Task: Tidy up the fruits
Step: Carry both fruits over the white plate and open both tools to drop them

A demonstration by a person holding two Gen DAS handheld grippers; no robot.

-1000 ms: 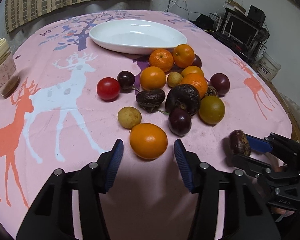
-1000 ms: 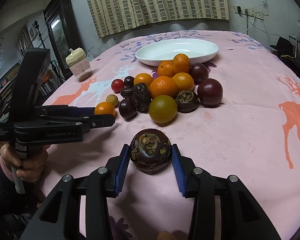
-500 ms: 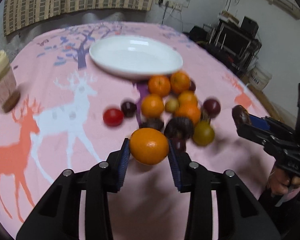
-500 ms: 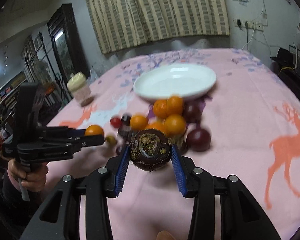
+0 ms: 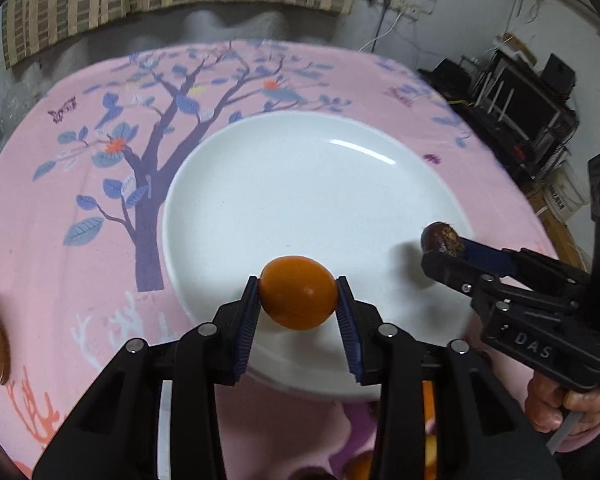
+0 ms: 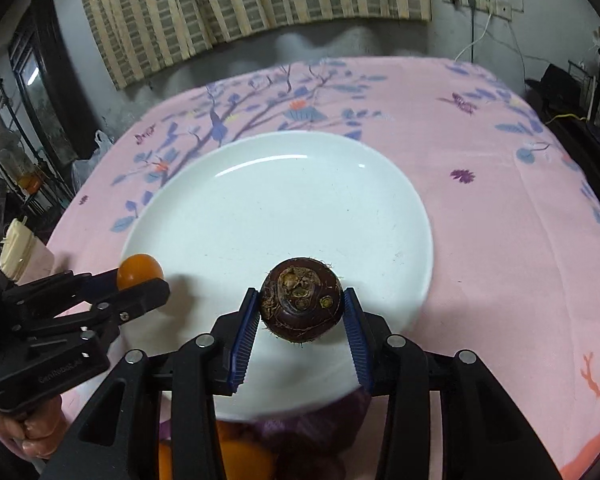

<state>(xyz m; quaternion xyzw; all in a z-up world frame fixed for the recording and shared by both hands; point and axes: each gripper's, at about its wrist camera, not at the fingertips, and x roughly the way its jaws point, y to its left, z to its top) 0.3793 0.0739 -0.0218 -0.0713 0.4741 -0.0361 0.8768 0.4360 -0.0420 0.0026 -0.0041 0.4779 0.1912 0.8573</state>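
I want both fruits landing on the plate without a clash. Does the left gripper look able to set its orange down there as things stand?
Probably yes. The left gripper, shut on the orange, is over the near part of the white plate, which is bare. The right gripper with its dark fruit is off to the side.

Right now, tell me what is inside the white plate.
Nothing lies in the white plate; the orange and dark fruit hang above it in the grippers. Its near rim is covered.

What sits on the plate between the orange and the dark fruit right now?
Nothing: in both wrist views only bare white plate shows between the orange in the left gripper and the dark fruit in the right gripper.
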